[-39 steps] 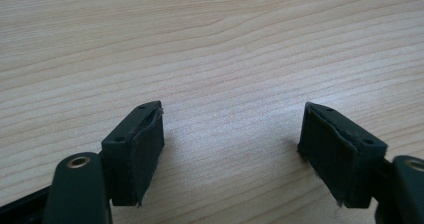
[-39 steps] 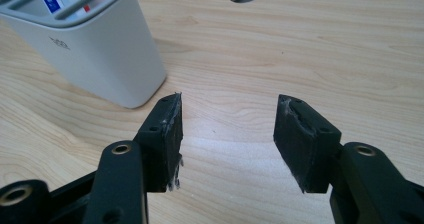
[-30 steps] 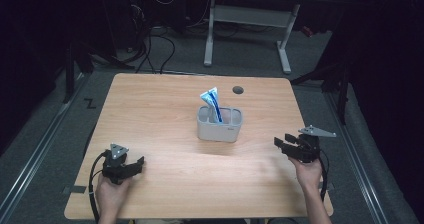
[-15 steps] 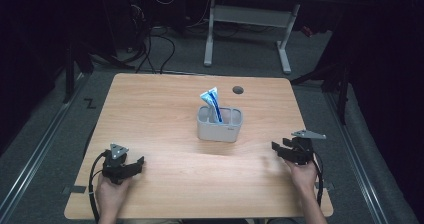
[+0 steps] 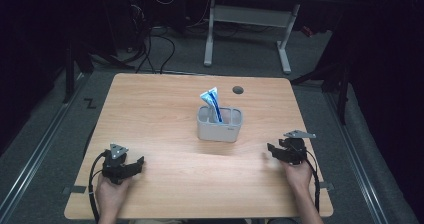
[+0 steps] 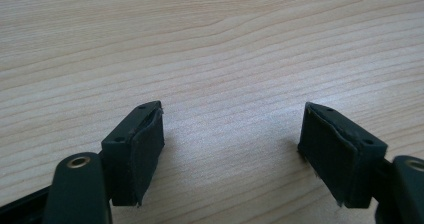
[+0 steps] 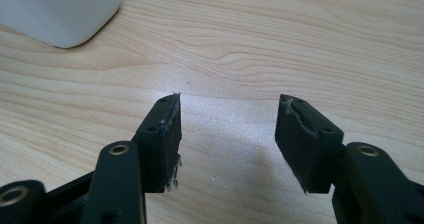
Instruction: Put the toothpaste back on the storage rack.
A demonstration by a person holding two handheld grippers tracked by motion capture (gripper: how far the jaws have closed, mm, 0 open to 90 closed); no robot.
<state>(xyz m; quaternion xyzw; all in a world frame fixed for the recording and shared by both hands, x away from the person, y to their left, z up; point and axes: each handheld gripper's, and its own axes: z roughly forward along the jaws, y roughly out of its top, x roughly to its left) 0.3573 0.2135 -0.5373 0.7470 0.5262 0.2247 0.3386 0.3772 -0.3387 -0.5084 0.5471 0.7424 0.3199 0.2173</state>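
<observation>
Your left gripper rests low on the table at the near left corner, jaws spread with bare wood between the pads and nothing ahead of them. Your right gripper sits at the near right edge, jaws likewise released and empty; they have just been opening, with nothing between them. Ahead of the right jaws and off to their left lies the rounded corner of the holder, near but not touching. In the high view the holder stands upright at mid-table, farther from you than both grippers, and the tube pokes out of its left compartment, long axis roughly vertical and leaning a little to the left. The right gripper looks somewhat nearer to it than the left gripper, so a reach would likely fall to your right hand, going forward and leftward from the jaws, then down over the tube's top.
</observation>
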